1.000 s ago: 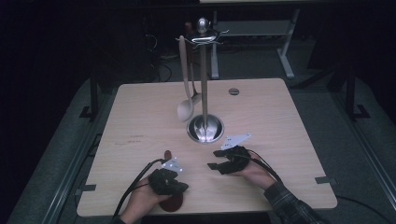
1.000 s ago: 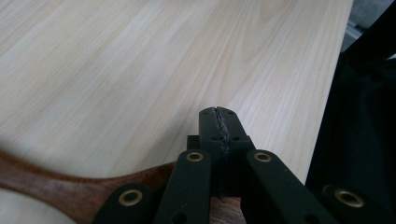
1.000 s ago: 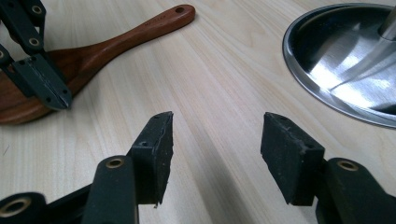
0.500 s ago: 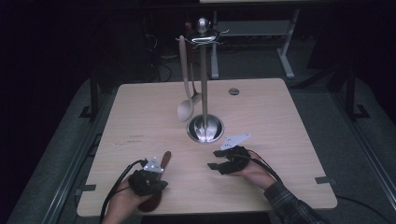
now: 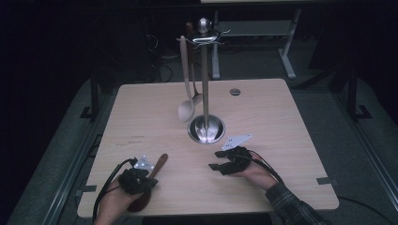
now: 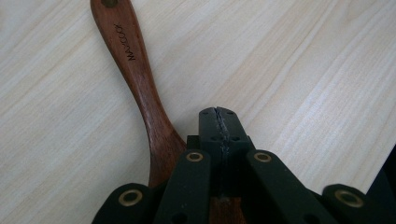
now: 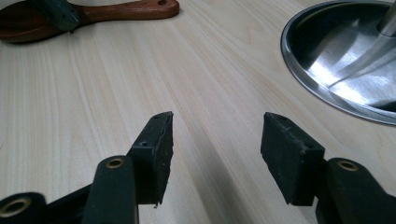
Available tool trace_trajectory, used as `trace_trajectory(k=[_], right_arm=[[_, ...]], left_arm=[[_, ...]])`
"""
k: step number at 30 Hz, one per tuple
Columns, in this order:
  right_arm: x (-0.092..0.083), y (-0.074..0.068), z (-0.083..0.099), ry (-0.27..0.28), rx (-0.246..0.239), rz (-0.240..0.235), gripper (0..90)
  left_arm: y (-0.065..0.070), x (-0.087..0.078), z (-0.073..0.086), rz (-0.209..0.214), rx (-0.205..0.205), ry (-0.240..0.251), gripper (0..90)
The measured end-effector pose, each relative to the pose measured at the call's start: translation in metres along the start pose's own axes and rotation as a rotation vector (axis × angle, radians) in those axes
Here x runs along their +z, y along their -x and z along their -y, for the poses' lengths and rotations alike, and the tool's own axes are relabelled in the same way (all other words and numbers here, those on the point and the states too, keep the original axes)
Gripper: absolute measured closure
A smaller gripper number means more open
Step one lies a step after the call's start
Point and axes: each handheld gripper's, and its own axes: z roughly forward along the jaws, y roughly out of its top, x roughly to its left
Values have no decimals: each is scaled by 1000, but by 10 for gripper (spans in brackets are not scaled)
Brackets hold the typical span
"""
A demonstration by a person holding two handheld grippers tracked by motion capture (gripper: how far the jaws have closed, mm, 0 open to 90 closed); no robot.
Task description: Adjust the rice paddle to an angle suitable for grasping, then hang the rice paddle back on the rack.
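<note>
A dark wooden spoon (image 5: 160,163) lies near the table's front left, its handle pointing away from me. My left gripper (image 5: 141,174) rests over the spoon's middle. In the left gripper view its jaws (image 6: 218,125) are pressed together with nothing between them, and the spoon's handle (image 6: 135,70) runs up and to the left beside them. My right gripper (image 5: 217,165) stands open just in front of the steel stand's round base (image 5: 206,130). Its pads (image 7: 159,144) hover low over bare wood. A pale wooden spoon (image 5: 186,110) hangs from the stand.
The steel utensil stand (image 5: 205,79) rises at mid-table, with hooks at its top. Its dish-shaped base (image 7: 345,60) lies close to the right gripper's right. A small round hole (image 5: 235,92) sits near the table's far edge. The table (image 5: 281,140) is pale wood.
My left hand and gripper have shifted to the left along the front of the table. The right gripper has stayed where it was.
</note>
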Motion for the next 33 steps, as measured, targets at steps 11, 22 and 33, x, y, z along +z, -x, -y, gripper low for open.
trace_trajectory(k=[11, 22, 33], right_arm=[[-7, 6, 1, 7, 23, 10, 420], [-24, 14, 9, 25, 43, 54, 417], [-44, 24, 20, 41, 69, 100, 419]], left_arm=[[-14, -12, -16, 18, -104, -73, 674], [-36, 5, -40, -8, -164, -204, 658], [-40, 16, -43, -23, -157, -229, 707]])
